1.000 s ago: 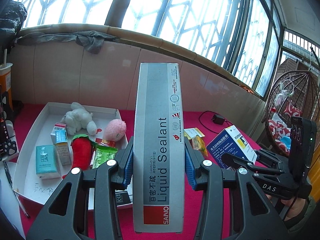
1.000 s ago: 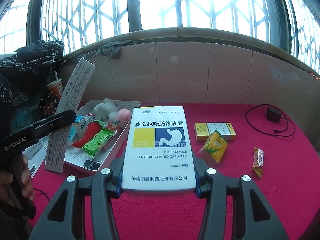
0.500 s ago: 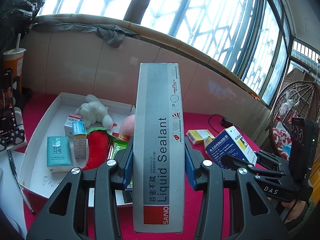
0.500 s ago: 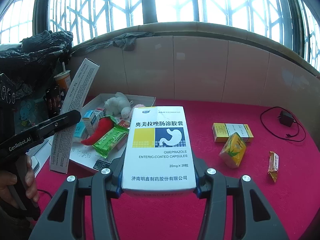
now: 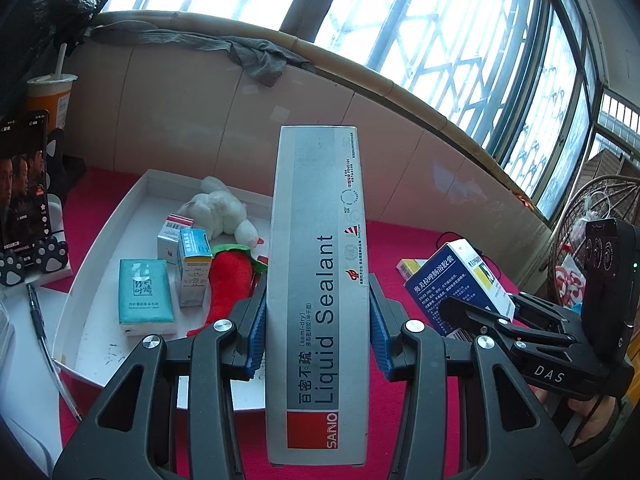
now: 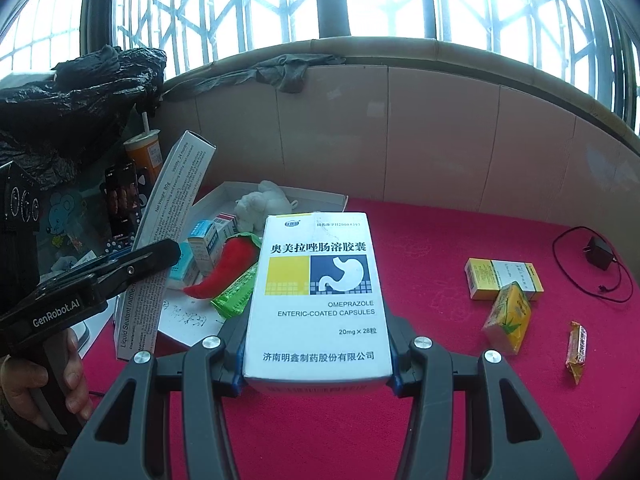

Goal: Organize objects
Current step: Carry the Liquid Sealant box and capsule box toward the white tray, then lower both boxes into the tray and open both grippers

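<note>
Both wrist views look down (close) at one shared white tray (image 5: pixel 120 216).

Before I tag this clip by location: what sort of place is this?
Probably a home's enclosed balcony or sunroom: curved barred windows over a tiled sill wall, a hanging wicker chair, and a red-covered table.
</note>
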The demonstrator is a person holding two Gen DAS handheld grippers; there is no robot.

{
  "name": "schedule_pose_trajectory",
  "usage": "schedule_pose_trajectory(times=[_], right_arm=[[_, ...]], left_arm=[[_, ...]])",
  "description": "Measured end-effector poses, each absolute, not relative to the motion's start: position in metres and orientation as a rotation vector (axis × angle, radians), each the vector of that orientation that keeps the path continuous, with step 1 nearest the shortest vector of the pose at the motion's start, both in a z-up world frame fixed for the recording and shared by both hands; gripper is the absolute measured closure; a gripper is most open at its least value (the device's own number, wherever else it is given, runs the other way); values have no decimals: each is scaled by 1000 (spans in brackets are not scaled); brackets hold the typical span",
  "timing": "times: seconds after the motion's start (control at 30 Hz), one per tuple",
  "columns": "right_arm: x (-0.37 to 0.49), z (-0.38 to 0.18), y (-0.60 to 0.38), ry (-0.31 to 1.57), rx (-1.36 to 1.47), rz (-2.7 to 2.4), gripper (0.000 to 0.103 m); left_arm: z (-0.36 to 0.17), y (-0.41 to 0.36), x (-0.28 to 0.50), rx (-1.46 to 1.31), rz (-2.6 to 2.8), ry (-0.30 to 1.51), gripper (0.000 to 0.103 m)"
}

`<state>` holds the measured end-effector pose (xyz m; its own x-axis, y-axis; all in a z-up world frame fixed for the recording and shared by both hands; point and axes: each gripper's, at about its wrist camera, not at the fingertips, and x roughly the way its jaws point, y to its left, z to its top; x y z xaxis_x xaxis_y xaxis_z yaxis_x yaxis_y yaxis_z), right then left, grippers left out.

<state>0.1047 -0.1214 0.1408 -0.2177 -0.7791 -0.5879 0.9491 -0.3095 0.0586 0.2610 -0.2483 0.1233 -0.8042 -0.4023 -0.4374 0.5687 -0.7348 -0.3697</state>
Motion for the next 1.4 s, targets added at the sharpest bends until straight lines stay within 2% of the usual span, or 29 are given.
schedule_pose_trajectory(times=[0.4,1.03,1.4], right_arm=[[107,136,-149,359,679,-1751,52],[111,132,-212,309,758,-1705,52],[116,126,-237,311,739,-1745,52]], left_arm=[[124,-269,267,441,-2427,665,60],[131,-357,262,365,-2346,624,60],[118,-375,277,308,-2406,703,60]])
